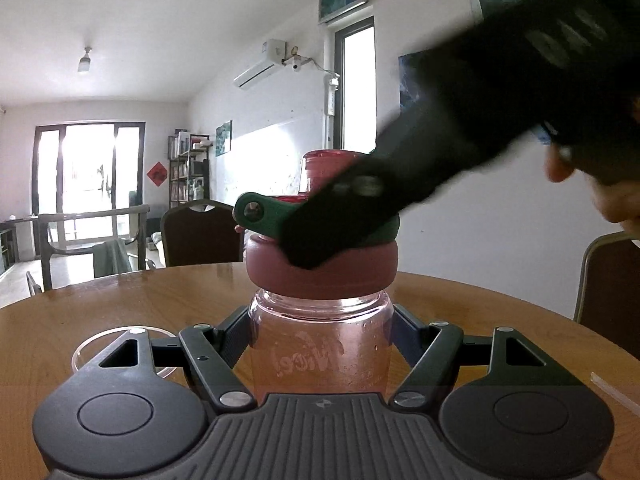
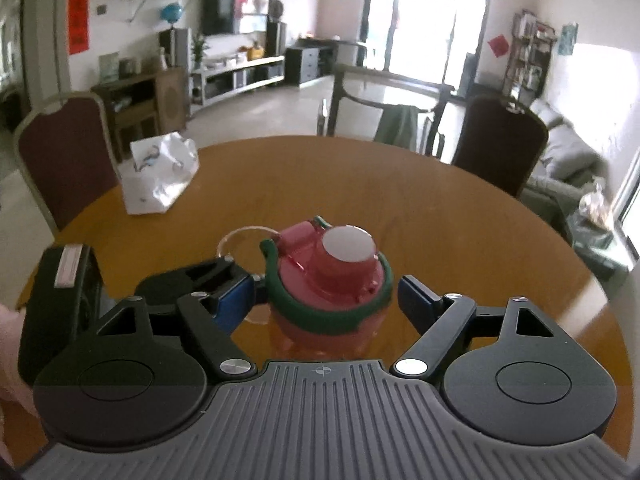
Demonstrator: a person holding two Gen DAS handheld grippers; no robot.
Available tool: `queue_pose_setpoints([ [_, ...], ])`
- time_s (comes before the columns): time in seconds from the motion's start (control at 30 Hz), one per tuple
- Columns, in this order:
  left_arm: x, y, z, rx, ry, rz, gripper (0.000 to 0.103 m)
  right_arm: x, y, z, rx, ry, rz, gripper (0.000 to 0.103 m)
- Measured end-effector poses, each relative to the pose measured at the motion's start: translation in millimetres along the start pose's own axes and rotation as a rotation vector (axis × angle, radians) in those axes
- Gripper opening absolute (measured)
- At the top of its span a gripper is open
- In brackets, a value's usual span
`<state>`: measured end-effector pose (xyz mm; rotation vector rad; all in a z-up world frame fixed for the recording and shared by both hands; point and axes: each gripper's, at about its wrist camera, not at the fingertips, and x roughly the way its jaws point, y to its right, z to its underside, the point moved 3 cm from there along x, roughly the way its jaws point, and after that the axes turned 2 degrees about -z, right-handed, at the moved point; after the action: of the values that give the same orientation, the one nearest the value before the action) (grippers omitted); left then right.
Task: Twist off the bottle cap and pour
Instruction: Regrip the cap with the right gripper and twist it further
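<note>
On round wooden table (image 2: 400, 200), broad bare surface toward far rim: pink bottle (image 1: 320, 344), upright, clamped by left gripper (image 1: 320, 336). Right gripper (image 2: 326, 296), jaws spread, straddles red cap (image 2: 332, 272), untouching.

1. The black two-finger left gripper (image 1: 320, 336) sits level, its blue-padded jaws pressed against something at 12 o'clock.
2. The black two-finger right gripper (image 2: 326, 300) angles down from 2 o'clock in the left wrist view, jaws spread wide.
3. A bare hand (image 1: 600, 188) holds its handle.
</note>
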<state>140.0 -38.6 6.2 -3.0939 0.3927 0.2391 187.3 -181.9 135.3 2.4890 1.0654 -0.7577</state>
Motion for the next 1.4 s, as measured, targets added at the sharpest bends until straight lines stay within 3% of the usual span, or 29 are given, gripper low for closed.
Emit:
queue_pose_setpoints([
  [0.07,0,0,0,0.000,-0.001,-0.001,0.072,2,1,-2,-0.002,-0.005,-0.004,0.072],
  [0.3,6,-5,-1,-0.008,-0.006,-0.005,0.072,4,9,-5,-0.012,-0.048,-0.055,0.071],
  [0.5,10,-11,0,-0.017,-0.009,-0.020,0.072,-12,21,7,0.010,-0.067,-0.011,0.071],
  [0.6,7,-7,0,-0.014,-0.008,-0.027,0.072,-20,23,9,0.037,-0.056,-0.004,0.072],
  [0.67,8,-7,0,-0.014,-0.007,-0.031,0.071,-27,18,4,0.068,-0.012,-0.054,0.086],
  [0.73,6,-5,0,-0.013,-0.007,-0.031,0.071,-25,9,-5,0.053,0.018,-0.034,0.091],
  [0.9,6,-5,0,-0.009,-0.006,-0.032,0.071,-8,-1,-17,0.059,0.009,-0.018,0.090],
  [1.4,1,-2,2,-0.009,-0.005,-0.031,0.071,-14,-1,-10,0.056,0.034,0.003,0.088],
])
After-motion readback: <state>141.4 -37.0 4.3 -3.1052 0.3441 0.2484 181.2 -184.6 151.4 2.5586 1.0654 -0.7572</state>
